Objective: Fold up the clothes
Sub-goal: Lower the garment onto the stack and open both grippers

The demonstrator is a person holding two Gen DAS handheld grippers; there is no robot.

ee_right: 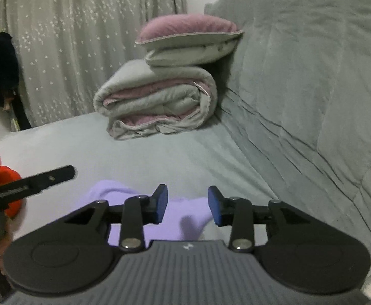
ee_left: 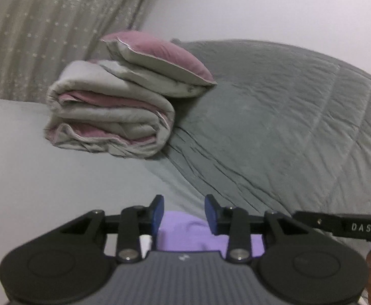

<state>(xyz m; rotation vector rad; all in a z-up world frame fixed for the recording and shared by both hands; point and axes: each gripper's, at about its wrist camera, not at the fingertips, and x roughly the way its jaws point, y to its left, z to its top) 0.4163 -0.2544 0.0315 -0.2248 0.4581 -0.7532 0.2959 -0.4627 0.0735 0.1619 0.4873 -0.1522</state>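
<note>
Fingers on the left gripper [ee_left: 184, 216] and right gripper [ee_right: 187, 204] sit spread wide, holding nothing, with the purple shirt [ee_right: 182, 218] just below them, probably lined up for a pinch.

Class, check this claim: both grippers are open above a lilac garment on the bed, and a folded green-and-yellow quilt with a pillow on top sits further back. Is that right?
One detail is wrong: the folded quilt is grey and mauve-pink, not green and yellow, as the right wrist view shows. The rest holds: the left gripper and right gripper are open above the lilac garment, and the pillow lies on the quilt.
</note>
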